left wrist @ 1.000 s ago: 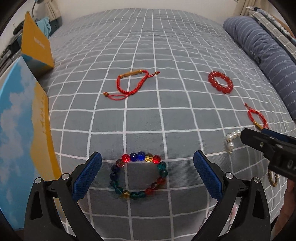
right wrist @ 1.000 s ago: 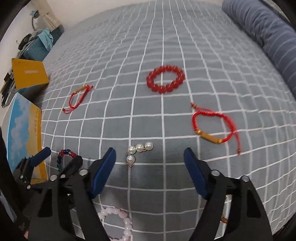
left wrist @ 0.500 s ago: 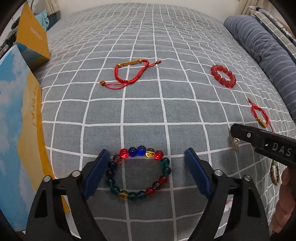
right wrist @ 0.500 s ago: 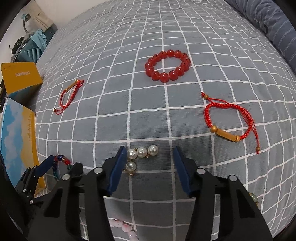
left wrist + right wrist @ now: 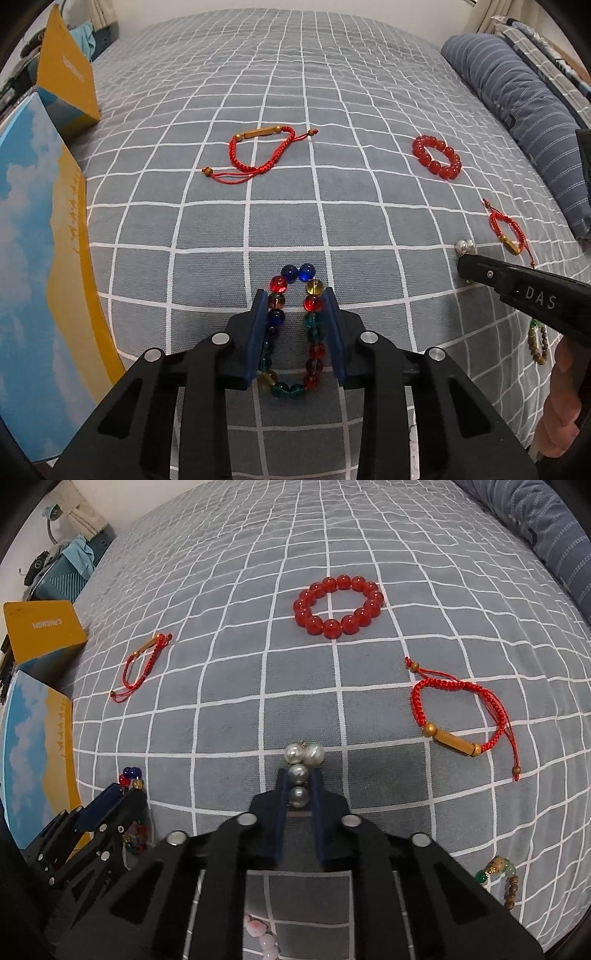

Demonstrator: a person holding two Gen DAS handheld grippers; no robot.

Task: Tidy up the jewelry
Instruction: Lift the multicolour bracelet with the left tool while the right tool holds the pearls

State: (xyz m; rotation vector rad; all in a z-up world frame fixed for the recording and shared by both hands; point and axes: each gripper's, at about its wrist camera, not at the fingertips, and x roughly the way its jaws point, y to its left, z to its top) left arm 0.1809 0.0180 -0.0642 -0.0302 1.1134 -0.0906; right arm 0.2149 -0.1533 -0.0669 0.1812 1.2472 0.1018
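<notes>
The left hand-held gripper point(image 5: 294, 332) is pressed narrow around the multicoloured bead bracelet point(image 5: 293, 328), squeezing its ring into a long oval on the checked bedspread point(image 5: 332, 221); a few beads stick out past the blue pads at 12 o'clock. The right hand-held gripper point(image 5: 298, 805) is clamped on the pearl string point(image 5: 301, 771), with two pearls between its pads and two more just beyond the tips. In the left wrist view, a blue-and-yellow box point(image 5: 40, 258) stands along the bed's edge at 9 o'clock, close to the left gripper, and a yellow box point(image 5: 68, 85) sits farther off at 10 o'clock. A red cord bracelet point(image 5: 258, 155) lies well apart at 12 o'clock, with open bedspread between it and the gripper. In the right wrist view, a red bead bracelet point(image 5: 338, 605) lies at 12 o'clock and a second red cord bracelet point(image 5: 461, 716) at 2 o'clock, both well clear of the pearls. A striped pillow point(image 5: 524, 122) borders the bed at 2 o'clock in the left view. A brown-and-green bead bracelet point(image 5: 504, 878) lies near the right gripper at 4 o'clock, and pink beads point(image 5: 264, 936) show under its body.
</notes>
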